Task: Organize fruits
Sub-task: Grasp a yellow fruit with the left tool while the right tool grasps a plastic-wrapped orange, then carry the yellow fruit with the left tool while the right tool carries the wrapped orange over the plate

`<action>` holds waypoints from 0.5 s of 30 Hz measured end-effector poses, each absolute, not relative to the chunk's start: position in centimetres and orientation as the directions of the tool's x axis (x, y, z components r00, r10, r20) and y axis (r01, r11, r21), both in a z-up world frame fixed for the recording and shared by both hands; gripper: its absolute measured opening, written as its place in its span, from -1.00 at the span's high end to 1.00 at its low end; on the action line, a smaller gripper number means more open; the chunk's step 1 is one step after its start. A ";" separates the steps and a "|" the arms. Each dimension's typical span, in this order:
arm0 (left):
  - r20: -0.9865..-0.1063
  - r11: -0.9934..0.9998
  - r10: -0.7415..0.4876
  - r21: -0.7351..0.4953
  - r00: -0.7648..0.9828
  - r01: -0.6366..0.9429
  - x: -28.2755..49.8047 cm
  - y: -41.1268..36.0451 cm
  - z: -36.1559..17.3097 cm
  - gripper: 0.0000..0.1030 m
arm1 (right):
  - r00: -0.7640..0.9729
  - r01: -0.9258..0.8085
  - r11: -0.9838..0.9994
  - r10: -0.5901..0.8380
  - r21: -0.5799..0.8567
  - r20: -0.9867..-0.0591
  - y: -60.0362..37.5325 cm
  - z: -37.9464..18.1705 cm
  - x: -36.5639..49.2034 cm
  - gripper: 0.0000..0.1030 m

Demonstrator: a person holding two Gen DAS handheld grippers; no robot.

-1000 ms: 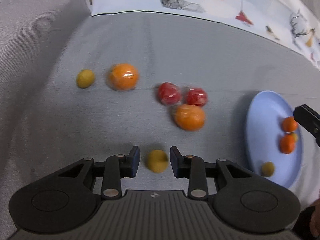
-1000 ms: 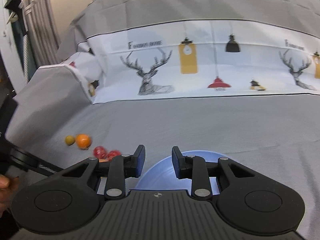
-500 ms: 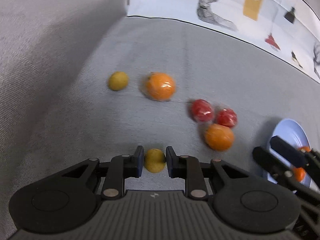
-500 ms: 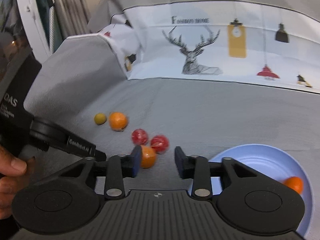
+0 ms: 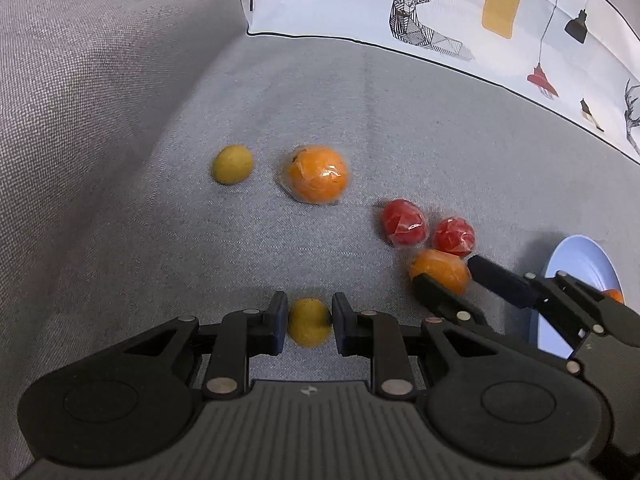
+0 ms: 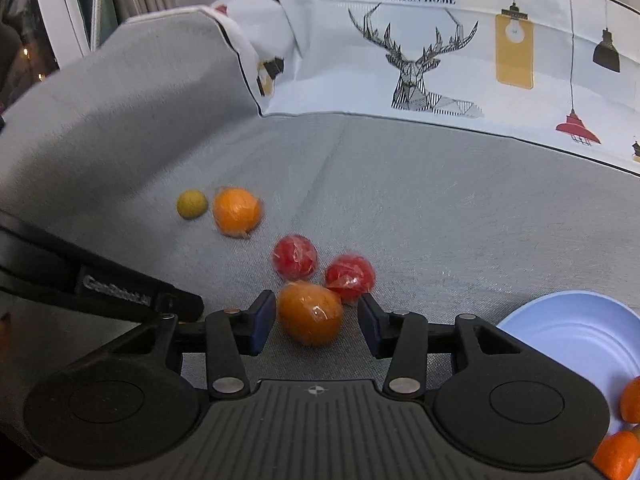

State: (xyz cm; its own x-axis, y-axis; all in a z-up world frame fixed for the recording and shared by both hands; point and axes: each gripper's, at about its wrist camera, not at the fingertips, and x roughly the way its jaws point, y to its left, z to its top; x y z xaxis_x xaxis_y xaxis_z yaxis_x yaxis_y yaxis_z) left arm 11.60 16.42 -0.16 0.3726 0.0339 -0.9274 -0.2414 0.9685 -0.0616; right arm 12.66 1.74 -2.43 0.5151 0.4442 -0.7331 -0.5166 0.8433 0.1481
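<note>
My left gripper [image 5: 310, 322] is shut on a small yellow fruit [image 5: 309, 323], its pads against both sides. My right gripper [image 6: 316, 320] is open, with a wrapped orange fruit [image 6: 310, 314] between its fingers, apart from both pads; that orange also shows in the left wrist view [image 5: 440, 271]. Two wrapped red fruits [image 6: 295, 258] [image 6: 350, 276] lie just behind it. A bigger wrapped orange [image 5: 316, 175] and another yellow fruit [image 5: 232, 164] lie farther back left. The light blue plate [image 6: 572, 340] at the right holds small oranges [image 6: 618, 456].
Everything lies on a grey fabric surface [image 5: 120, 240]. A white printed cloth with deer and lamps [image 6: 420, 60] rises along the back. The left gripper's body [image 6: 100, 284] shows at the left of the right wrist view. A grey raised cushion [image 6: 120, 92] is at the left.
My left gripper closed in on the yellow fruit. My right gripper swung left from over the plate and came down around the wrapped orange fruit, its fingers wider apart.
</note>
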 end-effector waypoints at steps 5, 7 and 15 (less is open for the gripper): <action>-0.923 0.969 0.029 -0.069 0.384 -0.239 11.5 16.4 0.1 0.50 | 0.535 -0.545 0.832 0.441 0.105 -0.721 1.8 -1.8 11.8 0.28; -0.917 0.970 0.015 -0.084 0.398 -0.229 11.4 16.3 0.4 0.50 | 0.535 -0.544 0.830 0.453 0.120 -0.713 1.4 -1.1 11.5 0.28; -0.936 0.983 -0.037 -0.097 0.350 -0.156 11.5 15.2 -0.4 0.48 | 0.465 -0.553 0.827 0.404 0.098 -0.788 0.3 -1.7 10.3 0.28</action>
